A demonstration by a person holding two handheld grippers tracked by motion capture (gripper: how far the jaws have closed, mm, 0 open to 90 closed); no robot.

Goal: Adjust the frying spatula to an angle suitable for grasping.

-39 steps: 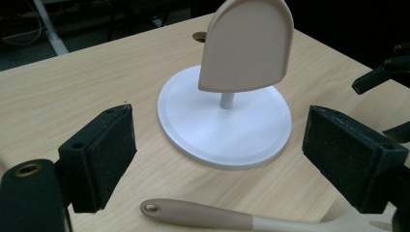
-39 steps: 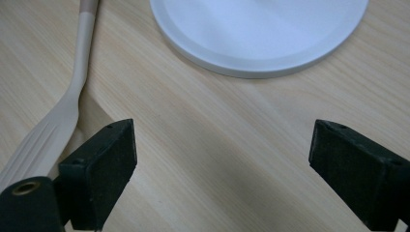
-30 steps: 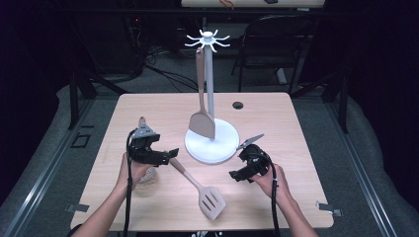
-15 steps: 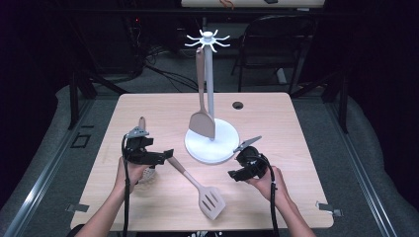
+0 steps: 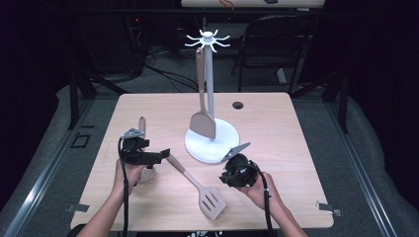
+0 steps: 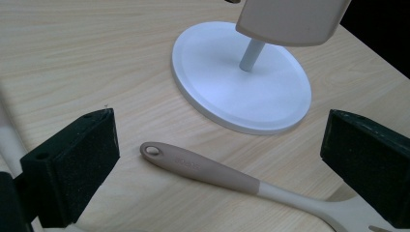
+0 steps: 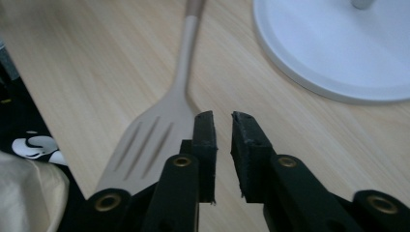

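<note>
Right gripper [image 5: 232,170] has just drawn its fingers nearly together on nothing beside the slotted spatula [image 5: 197,185]; left gripper [image 5: 148,157] gapes apart.

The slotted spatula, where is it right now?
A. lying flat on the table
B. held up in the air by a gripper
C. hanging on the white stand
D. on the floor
A: the slotted spatula lies flat on the wooden table, between the two grippers; the spatula on the white stand is a different, solid one.
</note>
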